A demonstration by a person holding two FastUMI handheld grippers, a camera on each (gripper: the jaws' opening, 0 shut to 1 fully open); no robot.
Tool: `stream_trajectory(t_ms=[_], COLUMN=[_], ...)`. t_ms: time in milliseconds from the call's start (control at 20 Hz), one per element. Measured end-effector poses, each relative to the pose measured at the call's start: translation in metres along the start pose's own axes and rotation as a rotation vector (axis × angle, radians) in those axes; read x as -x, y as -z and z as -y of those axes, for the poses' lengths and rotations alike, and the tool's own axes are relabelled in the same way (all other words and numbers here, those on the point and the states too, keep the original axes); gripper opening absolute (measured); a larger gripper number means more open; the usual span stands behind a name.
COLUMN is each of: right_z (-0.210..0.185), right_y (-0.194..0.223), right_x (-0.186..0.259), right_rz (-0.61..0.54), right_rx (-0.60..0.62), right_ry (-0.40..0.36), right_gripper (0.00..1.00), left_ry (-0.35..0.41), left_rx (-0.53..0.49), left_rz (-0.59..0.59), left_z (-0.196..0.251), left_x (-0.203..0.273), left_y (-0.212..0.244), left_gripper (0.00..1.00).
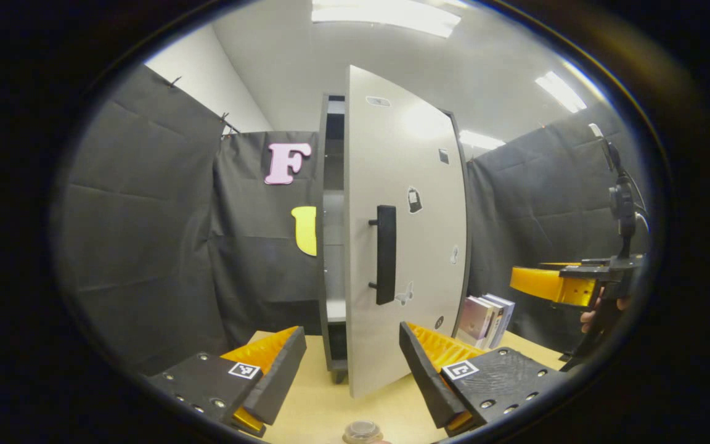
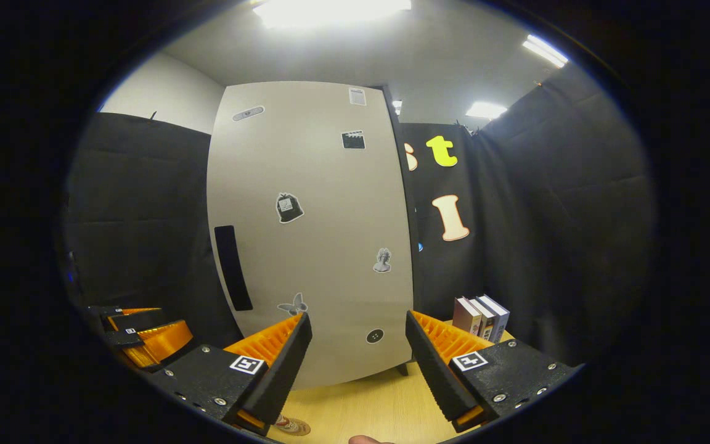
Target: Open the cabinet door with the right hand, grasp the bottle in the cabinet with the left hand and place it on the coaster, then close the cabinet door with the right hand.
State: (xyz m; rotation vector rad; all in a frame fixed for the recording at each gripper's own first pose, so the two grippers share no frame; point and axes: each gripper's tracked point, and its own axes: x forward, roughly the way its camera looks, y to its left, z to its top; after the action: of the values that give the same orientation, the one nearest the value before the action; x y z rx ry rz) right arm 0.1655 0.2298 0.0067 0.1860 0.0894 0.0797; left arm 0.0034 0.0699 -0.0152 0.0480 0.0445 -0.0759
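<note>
Cabinet door [image 1: 407,228] is hanging ajar, handle [image 1: 385,254] facing out. Left gripper [image 1: 352,376] is hovering with fingers spread, holding nothing; right gripper [image 2: 358,364] likewise gaping before the door. Bottle [image 1: 362,431] is standing at the desk's [image 1: 330,407] near edge; books [image 1: 485,320] are standing beside the cabinet.

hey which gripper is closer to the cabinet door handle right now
Probably the left, though it is close. The left gripper sits open just below the door handle, facing it. The right gripper is open before the cabinet door, with the handle off to its left.
</note>
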Motion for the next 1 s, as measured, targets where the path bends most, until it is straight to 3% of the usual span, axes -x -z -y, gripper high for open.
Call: stream_trajectory(t_ms=[200, 250, 400, 550, 950, 1000], right_z=[0.0013, 0.0008, 0.0000, -0.0006, 0.0012, 0.0012], right_y=[0.0026, 0.0024, 0.0006, 0.0006, -0.0017, -0.0027], right_x=[-0.0005, -0.0012, -0.0012, -0.0011, 0.0013, 0.0019], right_rz=[-0.012, -0.013, -0.010, -0.011, -0.012, -0.011], right_rx=[-0.006, -0.008, -0.004, -0.001, -0.003, -0.003], right_ry=[0.006, 0.007, 0.006, 0.009, 0.013, 0.013], right_gripper=[0.95, 0.95, 0.95, 0.95, 0.95, 0.95], left_ry=[0.002, 0.003, 0.005, 0.003, 0.001, 0.001], left_rx=[-0.008, -0.009, -0.012, -0.010, -0.013, -0.015], left_rz=[0.006, 0.008, 0.004, 0.001, 0.005, 0.005], left_z=[0.0005, 0.0001, -0.0009, -0.0021, -0.0024, -0.0029], left_x=[-0.0002, -0.0007, -0.0008, -0.0005, -0.0003, -0.0006], left_y=[-0.0017, -0.0023, -0.0011, -0.0010, -0.0023, -0.0019], left_gripper=[0.91, 0.87, 0.91, 0.87, 0.91, 0.87])
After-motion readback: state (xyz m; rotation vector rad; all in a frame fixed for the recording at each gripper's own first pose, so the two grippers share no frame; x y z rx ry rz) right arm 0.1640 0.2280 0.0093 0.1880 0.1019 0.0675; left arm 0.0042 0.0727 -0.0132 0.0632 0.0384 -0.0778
